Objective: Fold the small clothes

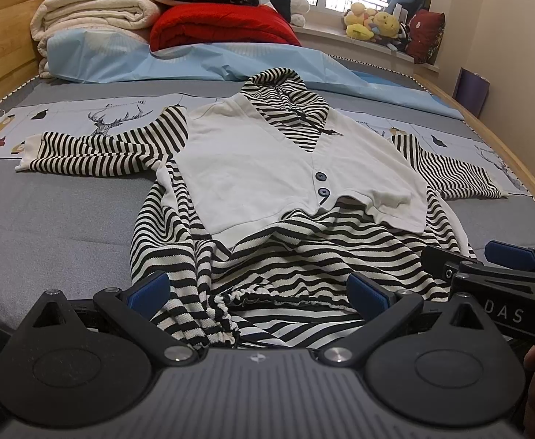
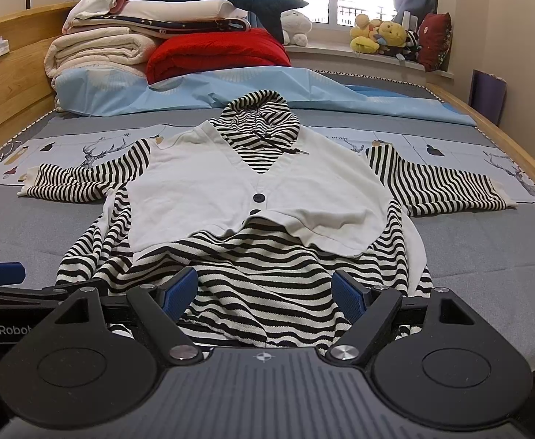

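A small hooded top (image 1: 267, 168) lies face up on my bed (image 1: 48, 219), sleeves spread to either side. Its body is black-and-white striped knit, ribbed and rumpled at the near hem; a smooth white vest panel with two dark round buttons (image 1: 320, 183) covers the chest. The striped hood (image 2: 260, 117) points away from me.

My left gripper (image 1: 258, 292) is spread wide, its blue ridged pads on either side of the gathered hem. My right gripper (image 2: 265, 291) is likewise spread over the hem, just beside the left. Folded blankets (image 2: 95, 51), one plush red, are stacked at the headboard.
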`<state>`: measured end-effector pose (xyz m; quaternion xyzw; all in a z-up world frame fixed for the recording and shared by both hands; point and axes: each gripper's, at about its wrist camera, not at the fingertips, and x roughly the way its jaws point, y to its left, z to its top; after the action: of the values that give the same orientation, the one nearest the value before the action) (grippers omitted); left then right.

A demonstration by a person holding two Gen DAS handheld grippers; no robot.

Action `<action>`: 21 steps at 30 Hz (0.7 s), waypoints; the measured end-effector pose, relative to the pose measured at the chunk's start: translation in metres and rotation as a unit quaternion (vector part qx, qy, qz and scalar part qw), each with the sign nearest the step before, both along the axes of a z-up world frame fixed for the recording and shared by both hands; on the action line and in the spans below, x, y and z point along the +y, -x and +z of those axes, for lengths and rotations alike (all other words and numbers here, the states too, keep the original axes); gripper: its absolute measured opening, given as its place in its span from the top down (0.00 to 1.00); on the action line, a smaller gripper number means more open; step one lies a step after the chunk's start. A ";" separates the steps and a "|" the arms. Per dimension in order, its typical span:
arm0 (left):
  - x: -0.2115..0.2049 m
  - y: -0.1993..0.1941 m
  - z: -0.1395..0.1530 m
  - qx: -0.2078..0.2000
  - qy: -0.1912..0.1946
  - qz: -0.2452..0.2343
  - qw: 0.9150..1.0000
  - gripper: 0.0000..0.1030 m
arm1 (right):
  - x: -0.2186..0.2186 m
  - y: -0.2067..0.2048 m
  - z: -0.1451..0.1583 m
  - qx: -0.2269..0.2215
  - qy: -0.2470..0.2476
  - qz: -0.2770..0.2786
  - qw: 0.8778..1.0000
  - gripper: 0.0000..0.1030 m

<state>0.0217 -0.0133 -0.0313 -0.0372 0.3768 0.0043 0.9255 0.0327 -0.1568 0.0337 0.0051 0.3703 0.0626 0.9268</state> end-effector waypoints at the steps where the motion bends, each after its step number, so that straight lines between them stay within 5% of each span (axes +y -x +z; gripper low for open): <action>1: 0.000 0.000 0.000 0.000 0.000 0.000 1.000 0.00 | 0.000 0.000 0.000 0.000 0.000 0.000 1.000 0.21; 14: -0.001 0.000 0.020 -0.047 -0.023 -0.002 0.999 0.00 | -0.003 0.002 -0.001 -0.007 -0.002 -0.008 1.000 0.21; 21: 0.008 -0.051 0.056 -0.108 -0.058 -0.035 0.992 0.01 | -0.008 -0.001 -0.001 -0.006 -0.007 -0.023 1.000 0.21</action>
<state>0.0725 -0.0048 0.0243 0.0297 0.2748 -0.0108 0.9610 0.0339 -0.1648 0.0329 0.0199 0.3639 0.0445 0.9302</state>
